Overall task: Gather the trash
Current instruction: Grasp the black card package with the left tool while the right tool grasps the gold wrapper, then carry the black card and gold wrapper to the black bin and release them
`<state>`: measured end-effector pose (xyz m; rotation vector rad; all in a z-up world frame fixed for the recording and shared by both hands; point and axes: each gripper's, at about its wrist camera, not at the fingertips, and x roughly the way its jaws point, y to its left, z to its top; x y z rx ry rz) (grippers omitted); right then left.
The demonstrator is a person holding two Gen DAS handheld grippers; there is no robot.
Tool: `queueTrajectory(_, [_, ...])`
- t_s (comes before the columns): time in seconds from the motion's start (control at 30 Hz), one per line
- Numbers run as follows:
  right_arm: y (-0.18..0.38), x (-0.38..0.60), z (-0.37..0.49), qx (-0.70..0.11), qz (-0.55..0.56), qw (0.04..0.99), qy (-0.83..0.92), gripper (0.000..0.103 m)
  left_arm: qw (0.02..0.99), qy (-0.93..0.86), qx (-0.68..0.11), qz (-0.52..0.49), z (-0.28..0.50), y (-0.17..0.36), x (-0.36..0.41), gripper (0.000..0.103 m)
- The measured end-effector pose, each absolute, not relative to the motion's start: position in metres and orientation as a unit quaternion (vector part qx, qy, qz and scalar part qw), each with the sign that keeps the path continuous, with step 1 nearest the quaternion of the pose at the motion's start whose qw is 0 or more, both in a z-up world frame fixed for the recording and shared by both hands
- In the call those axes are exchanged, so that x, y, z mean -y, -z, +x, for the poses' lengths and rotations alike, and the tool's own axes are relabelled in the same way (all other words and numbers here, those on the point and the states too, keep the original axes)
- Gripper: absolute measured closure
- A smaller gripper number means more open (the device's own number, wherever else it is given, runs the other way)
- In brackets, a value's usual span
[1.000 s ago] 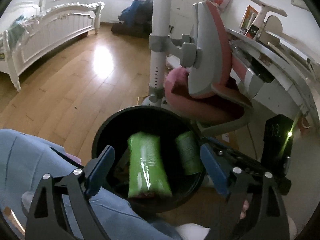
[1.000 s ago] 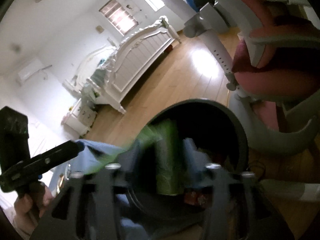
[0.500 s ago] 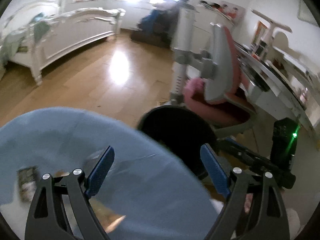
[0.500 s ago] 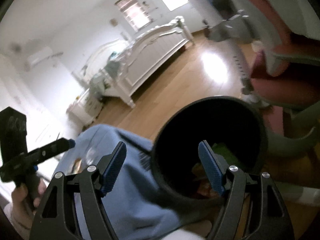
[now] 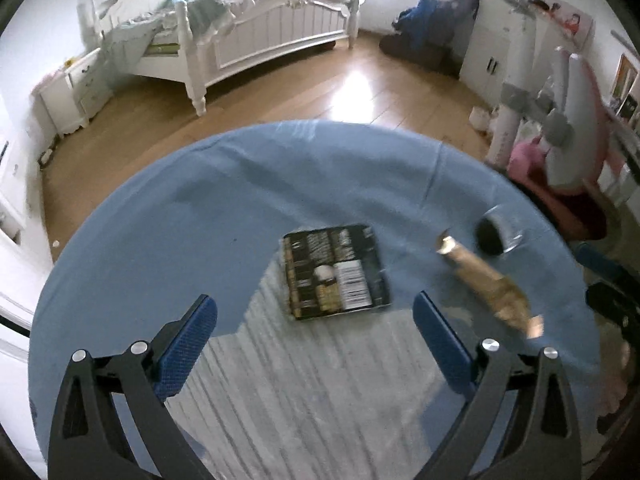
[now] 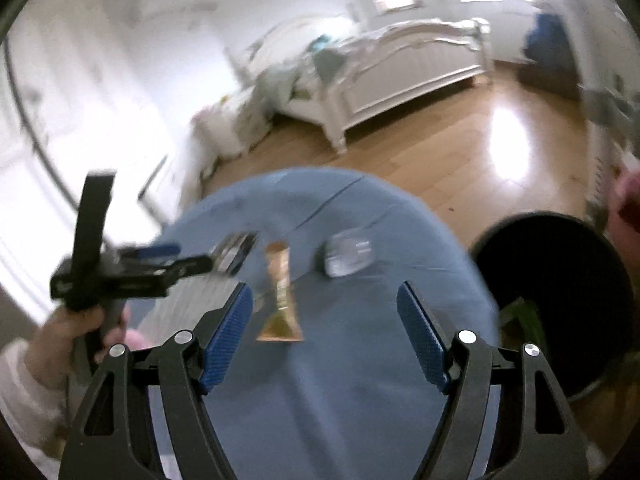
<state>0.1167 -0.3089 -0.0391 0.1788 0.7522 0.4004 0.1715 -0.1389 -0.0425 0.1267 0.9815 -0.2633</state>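
Your left claw (image 5: 316, 344) gapes empty just short of the black packet (image 5: 336, 270); the gold wrapper (image 6: 280, 296) points lengthwise into your equally spread right claw (image 6: 324, 336).

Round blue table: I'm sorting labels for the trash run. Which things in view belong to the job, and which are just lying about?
Job:
black packet
gold wrapper
clear cup lying on its side
black bin
left gripper, right gripper, jaws open, empty

Lying about:
white bed
pink chair
nightstand
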Motion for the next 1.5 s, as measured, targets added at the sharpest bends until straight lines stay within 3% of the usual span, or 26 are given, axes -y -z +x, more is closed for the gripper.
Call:
queueTrajectory(0.27, [0.057,0.254,0.139,-0.412,0.021,0.891,-0.189,0.029,0.852,0.116,-0.502,0.095,0.198,0.053,0.145,0.006])
queueTrajectory(0.4, [0.062,0.256,0.150,-0.429,0.016,0.883,-0.189,0.039,0.839,0.132,-0.516,0.106,0.210,0.057,0.148,0.006])
queueTrajectory(0.47, [0.066,0.254,0.156,-0.438,0.008,0.878,-0.190,0.054,0.838,0.154,-0.510,0.119,0.209,0.056,0.149,0.015])
queueTrajectory(0.5, [0.066,0.252,0.157,-0.439,0.000,0.879,-0.188,0.056,0.839,0.165,-0.504,0.125,0.207,0.055,0.151,0.019])
queueTrajectory(0.57, [0.067,0.253,0.159,-0.439,-0.012,0.878,-0.189,0.069,0.841,0.178,-0.494,0.135,0.201,0.053,0.153,0.039])
queueTrajectory(0.6, [0.067,0.251,0.159,-0.439,-0.015,0.878,-0.189,0.072,0.842,0.181,-0.488,0.141,0.198,0.052,0.155,0.042])
queueTrajectory(0.63, [0.067,0.252,0.158,-0.439,-0.013,0.877,-0.194,0.082,0.844,0.178,-0.485,0.146,0.197,0.052,0.154,0.047])
queueTrajectory(0.73, [0.066,0.259,0.155,-0.436,0.006,0.876,-0.205,0.089,0.846,0.187,-0.481,0.135,0.191,0.052,0.147,0.047])
queueTrajectory(0.8, [0.060,0.267,0.149,-0.424,0.034,0.879,-0.216,0.089,0.847,0.202,-0.474,0.129,0.183,0.050,0.141,0.052])
queueTrajectory(1.17, [0.019,0.319,0.096,-0.339,0.118,0.908,-0.215,0.089,0.887,0.223,-0.399,0.067,0.136,-0.002,0.137,0.052])
queueTrajectory(1.5, [-0.003,0.401,0.059,-0.277,0.181,0.930,-0.160,0.089,0.895,0.290,-0.330,0.083,0.107,-0.048,0.232,0.051])
